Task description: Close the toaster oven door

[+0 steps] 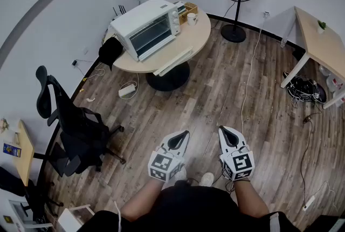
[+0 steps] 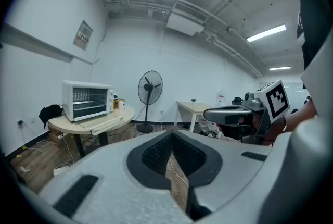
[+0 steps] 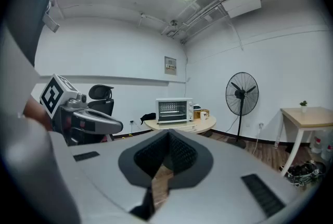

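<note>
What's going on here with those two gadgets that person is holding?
A person stands holding a left gripper and a right gripper, both shut and empty. Across the room a toaster oven sits on a round table, its door folded down open. The grippers are well short of it, so closing has not begun.

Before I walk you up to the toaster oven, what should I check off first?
1. State of the door: not ok, folded down open over the edge of the table.
2. Grip of left claw: ok, shut and empty.
3. Grip of right claw: ok, shut and empty.
4. Reach to toaster oven: not ok, it stands well across the room.
5. Path: ok, bare floorboards ahead, office chair off to the left.
</note>
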Demonstrator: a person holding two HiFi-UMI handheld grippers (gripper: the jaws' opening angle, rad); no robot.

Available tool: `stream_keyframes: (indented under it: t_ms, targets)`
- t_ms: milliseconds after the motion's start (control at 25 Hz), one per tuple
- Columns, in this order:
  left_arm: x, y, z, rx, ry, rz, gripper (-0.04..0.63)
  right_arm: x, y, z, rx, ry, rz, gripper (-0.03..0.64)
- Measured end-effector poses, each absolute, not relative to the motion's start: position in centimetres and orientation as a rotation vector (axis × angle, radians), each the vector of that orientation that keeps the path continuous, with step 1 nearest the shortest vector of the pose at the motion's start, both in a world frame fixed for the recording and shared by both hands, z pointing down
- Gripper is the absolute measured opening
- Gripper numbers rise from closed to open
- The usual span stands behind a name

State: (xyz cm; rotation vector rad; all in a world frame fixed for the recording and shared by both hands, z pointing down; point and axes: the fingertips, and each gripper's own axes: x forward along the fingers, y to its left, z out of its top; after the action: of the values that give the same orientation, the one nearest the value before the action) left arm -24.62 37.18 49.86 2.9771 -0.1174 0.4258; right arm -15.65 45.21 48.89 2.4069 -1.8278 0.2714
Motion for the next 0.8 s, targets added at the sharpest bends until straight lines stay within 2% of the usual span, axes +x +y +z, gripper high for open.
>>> stream_keyframes:
  t_ms: [400,800]
  targets:
    - [-25.0,35.5,51.0,2.987,-0.086,0.434,0.008,-15.7,43.8,48.0,2.445,-1.802,0.244,-0.004]
    - [-26.7,28.4,49.0,3.064,-0.205,0.308,0.008,-16.2,39.6,45.0,2.505,-1.744,0.068,-0.003]
